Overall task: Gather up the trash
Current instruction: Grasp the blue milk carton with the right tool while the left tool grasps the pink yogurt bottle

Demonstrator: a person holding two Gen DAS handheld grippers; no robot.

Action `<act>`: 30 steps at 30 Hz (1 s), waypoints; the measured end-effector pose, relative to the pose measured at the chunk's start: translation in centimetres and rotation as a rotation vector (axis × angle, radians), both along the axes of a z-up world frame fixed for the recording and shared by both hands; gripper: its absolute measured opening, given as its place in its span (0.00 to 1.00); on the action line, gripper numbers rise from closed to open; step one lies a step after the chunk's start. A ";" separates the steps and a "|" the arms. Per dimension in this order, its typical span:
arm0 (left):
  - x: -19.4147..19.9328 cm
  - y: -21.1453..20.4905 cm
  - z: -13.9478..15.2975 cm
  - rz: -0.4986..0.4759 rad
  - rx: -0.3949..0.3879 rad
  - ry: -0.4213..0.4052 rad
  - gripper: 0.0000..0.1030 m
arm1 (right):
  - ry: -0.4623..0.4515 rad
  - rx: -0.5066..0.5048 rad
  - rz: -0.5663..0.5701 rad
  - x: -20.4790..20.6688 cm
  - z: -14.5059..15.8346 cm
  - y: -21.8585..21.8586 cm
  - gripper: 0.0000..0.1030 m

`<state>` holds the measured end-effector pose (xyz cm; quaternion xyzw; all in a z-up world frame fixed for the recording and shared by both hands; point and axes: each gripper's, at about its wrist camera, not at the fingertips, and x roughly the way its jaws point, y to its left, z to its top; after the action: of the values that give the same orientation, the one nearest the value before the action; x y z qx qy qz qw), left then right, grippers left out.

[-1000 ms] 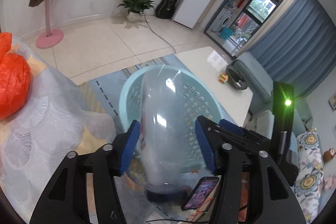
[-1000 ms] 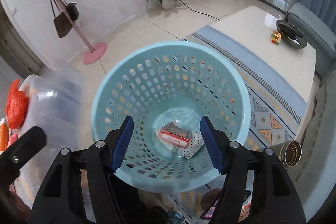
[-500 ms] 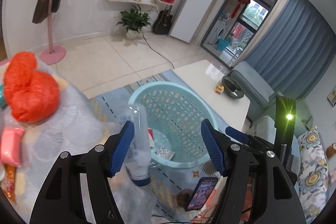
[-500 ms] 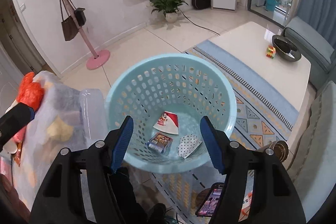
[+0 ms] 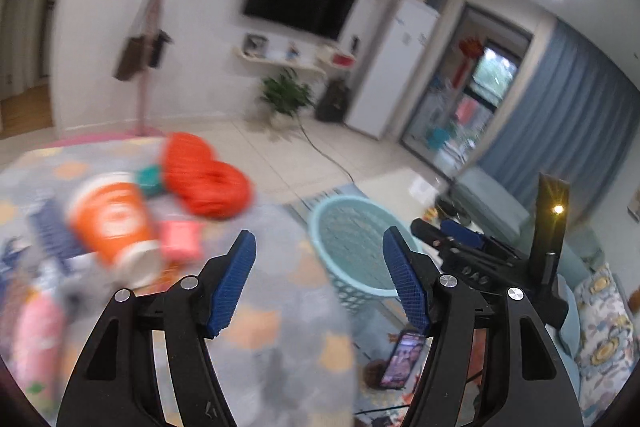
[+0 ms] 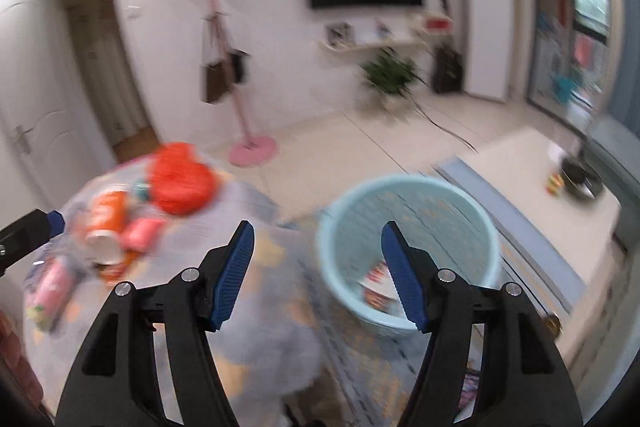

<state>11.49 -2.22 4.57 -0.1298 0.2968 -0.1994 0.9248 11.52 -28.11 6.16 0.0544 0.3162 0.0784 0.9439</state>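
Left gripper (image 5: 318,251): fingers spread wide, empty. Right gripper (image 6: 316,241): fingers likewise apart, empty. The orange paper cup (image 5: 114,223) lies tipped on the desk (image 5: 256,323), ahead-left of the left fingers, beside a pink packet (image 5: 180,239) and an orange bag (image 5: 204,183). The light-blue basket (image 6: 408,239) stands on the floor between and beyond the right fingers, wrappers (image 6: 378,285) inside. The clear bottle held by the left fingers a second ago is gone. The cup's print is too blurred to read.
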 end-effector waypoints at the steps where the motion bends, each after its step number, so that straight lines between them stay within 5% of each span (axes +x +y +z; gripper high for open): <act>1: -1.3 2.0 0.5 0.044 0.004 -0.013 0.65 | -0.014 0.000 0.025 -0.3 0.6 1.1 0.61; 6: -6.1 10.7 0.7 0.246 -0.007 -0.029 0.67 | -0.103 -0.002 0.197 -2.2 3.1 8.0 0.61; 14: -9.1 20.3 -1.6 0.487 0.060 0.054 0.67 | -0.055 -0.042 0.381 -1.1 1.6 17.9 0.60; 22: -7.2 21.3 -7.2 0.382 0.051 0.232 0.66 | 0.006 -0.109 0.523 0.8 -0.7 26.4 0.60; 30: -5.5 19.2 -9.4 0.304 0.108 0.292 0.65 | 0.078 -0.164 0.570 2.9 -3.2 30.1 0.60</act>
<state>6.02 16.96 -4.80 -0.1509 0.4148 -0.0204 0.8971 14.39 2.03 2.96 -0.1098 0.3600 0.3124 0.8722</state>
